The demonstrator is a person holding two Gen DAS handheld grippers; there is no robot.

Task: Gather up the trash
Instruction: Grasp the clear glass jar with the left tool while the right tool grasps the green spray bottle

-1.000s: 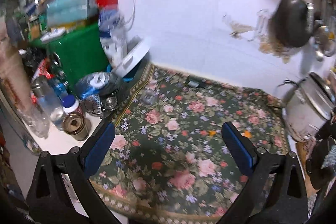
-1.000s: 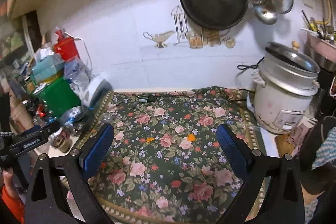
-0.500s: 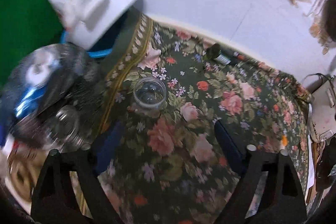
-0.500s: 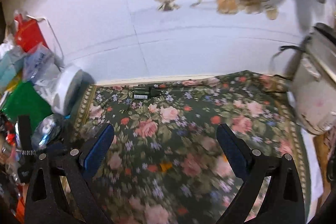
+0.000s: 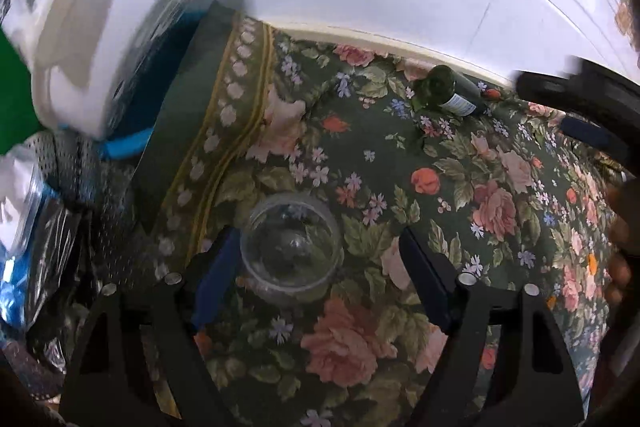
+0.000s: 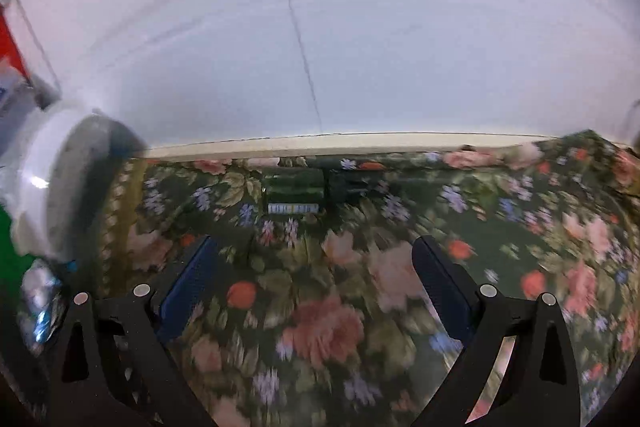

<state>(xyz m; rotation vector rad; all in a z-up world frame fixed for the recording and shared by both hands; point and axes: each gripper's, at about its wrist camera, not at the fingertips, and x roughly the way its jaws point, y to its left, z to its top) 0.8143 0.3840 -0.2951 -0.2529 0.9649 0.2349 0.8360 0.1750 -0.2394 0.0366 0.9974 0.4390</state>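
Note:
A clear plastic cup (image 5: 291, 250) stands on the floral tablecloth (image 5: 440, 195) near its left border. My left gripper (image 5: 316, 259) is open, and the cup sits between its fingers, close to the left one. A small dark green bottle (image 5: 448, 95) lies on its side by the back wall; it also shows in the right wrist view (image 6: 294, 193). My right gripper (image 6: 312, 271) is open and empty, a short way in front of that bottle. Its dark fingers (image 5: 580, 95) show at the right edge of the left wrist view.
A white round appliance (image 5: 104, 27) leans at the cloth's left edge, also seen in the right wrist view (image 6: 64, 187). Below it lie a metal mesh strainer (image 5: 76, 179) and plastic wrappers (image 5: 20, 219). The white tiled wall (image 6: 320, 47) closes the back.
Both grippers have moved forward and down toward the cloth. The left one now straddles the cup; the right one has closed in on the bottle by the wall.

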